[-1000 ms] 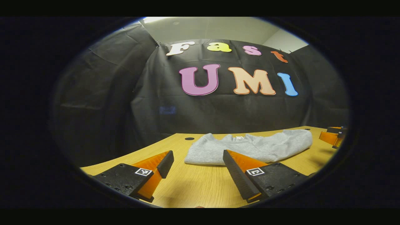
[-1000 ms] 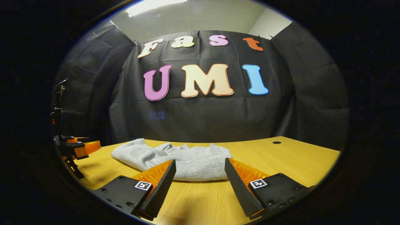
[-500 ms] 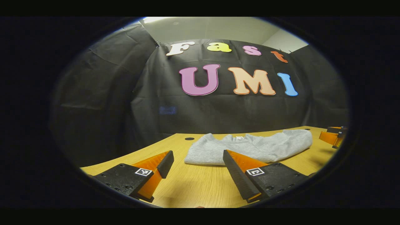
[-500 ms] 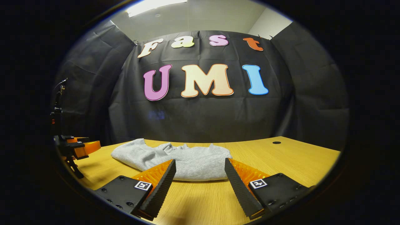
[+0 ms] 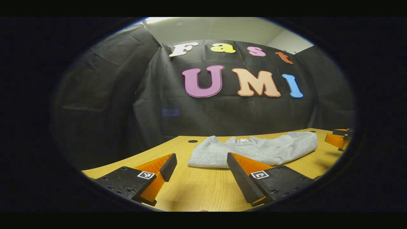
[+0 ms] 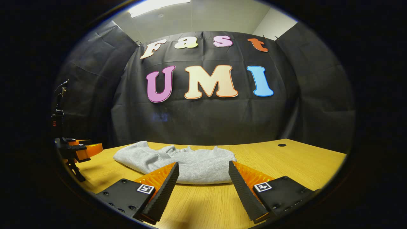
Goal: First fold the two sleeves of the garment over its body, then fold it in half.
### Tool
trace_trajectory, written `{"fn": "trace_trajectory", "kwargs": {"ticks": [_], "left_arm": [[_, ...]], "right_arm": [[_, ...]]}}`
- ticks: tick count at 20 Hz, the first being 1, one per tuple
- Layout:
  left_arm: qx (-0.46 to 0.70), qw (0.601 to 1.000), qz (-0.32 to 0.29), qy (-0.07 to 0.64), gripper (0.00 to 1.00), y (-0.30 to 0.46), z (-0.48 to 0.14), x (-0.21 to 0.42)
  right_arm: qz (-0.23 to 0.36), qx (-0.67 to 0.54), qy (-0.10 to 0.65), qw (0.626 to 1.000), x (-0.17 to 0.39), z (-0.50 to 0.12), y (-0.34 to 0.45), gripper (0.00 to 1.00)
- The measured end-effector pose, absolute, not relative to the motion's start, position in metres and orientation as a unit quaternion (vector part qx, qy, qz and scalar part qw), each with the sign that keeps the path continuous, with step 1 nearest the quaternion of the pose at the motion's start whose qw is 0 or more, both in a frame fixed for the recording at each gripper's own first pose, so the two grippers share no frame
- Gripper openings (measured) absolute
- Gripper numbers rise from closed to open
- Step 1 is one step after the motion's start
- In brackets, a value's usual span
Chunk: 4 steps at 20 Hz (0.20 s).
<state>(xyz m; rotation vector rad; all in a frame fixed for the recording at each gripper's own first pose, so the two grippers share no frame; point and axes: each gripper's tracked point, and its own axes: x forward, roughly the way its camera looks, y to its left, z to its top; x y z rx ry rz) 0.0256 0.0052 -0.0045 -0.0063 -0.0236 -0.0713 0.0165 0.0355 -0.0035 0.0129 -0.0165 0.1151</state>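
Below, in the left gripper view, we see the left gripper (image 5: 200, 159) held low over a wooden table (image 5: 197, 190), its two fingers spread wide with nothing between them but bare tabletop. Beyond its fingertips lies a grey sweatshirt (image 5: 254, 151), folded into a compact, broad bundle flat on the table; its neckline, with a small pale tag, faces the back wall. The near edge of the bundle lies just beyond the fingertips, and one finger overlaps it in the picture, though we cannot tell whether it touches the cloth. A small dark round hole (image 5: 192, 141) in the tabletop sits behind the bundle's left corner. At the far right edge of this view the right gripper (image 5: 338, 138) appears beside the sweatshirt's right end, apart from it.

In the right gripper view, we see the right gripper's own fingers likewise spread wide and holding nothing, poised low over the table. The sweatshirt lies straight ahead, its rounded near fold showing between the two fingertips; a thicker, rumpled part of the bundle extends to the left. A second dark round hole (image 6: 281, 145) marks the tabletop well to the right of the garment. At the left edge of this view the left gripper stands off the sweatshirt's left end, clear of the cloth, and a thin dark stand (image 6: 58, 108) rises behind it against the black cloth wall (image 6: 203, 117).
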Motion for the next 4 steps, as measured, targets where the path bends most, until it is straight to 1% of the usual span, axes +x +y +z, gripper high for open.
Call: {"fn": "trace_trajectory", "kwargs": {"ticks": [1,3,4], "left_arm": [[-0.003,0.999,-0.036,-0.012,0.93,0.0050,-0.0042,0.0251],[-0.003,0.999,-0.036,-0.012,0.93,0.0055,-0.0051,0.0254],[-0.004,0.999,-0.036,-0.011,0.92,0.0059,-0.0050,0.0251]], "right_arm": [[0.057,0.006,-0.008,0.998,0.0166,-0.0037,0.0356,0.97],[0.057,0.006,-0.008,0.998,0.0169,-0.0032,0.0358,0.97],[0.057,0.007,-0.008,0.998,0.0164,-0.0032,0.0355,0.97]]}}
